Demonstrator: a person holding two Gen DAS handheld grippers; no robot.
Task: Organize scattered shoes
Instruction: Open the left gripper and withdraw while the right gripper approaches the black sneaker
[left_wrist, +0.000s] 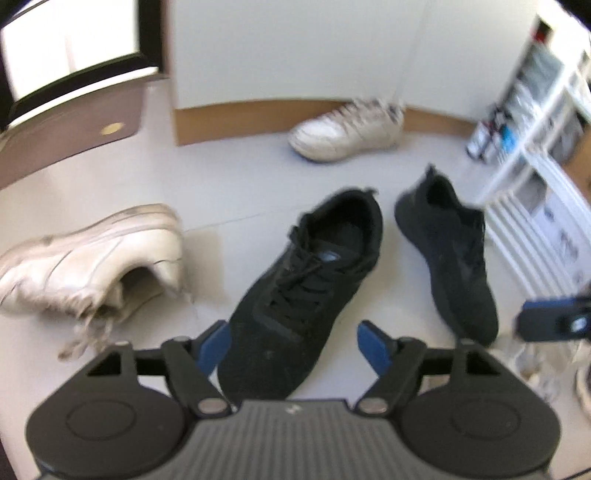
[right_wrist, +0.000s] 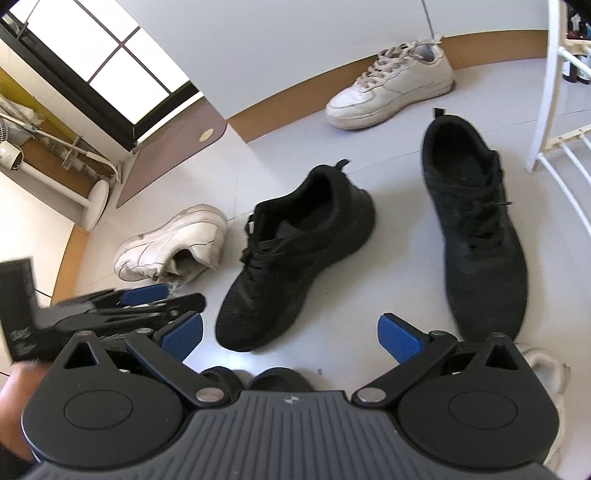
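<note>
Four shoes loose on the floor (right_wrist: 332, 369). Near black sneaker (left_wrist: 303, 280) straight ahead of left hand-held gripper (left_wrist: 291, 345), toe between the blue pads, no contact; jaws apart, empty. Second black sneaker (right_wrist: 476, 225) just beside it, near the white rack (right_wrist: 546, 92). Right hand-held gripper (right_wrist: 291, 338) also apart, empty. White sneaker (right_wrist: 173, 245) tipped on its side, another white sneaker (right_wrist: 391, 88) upright by the wall. Knit uppers likely light, soft, collapsing under squeeze; soles stiff. Probably best grip: heel collar or sidewall over the sole, not laces.
</note>
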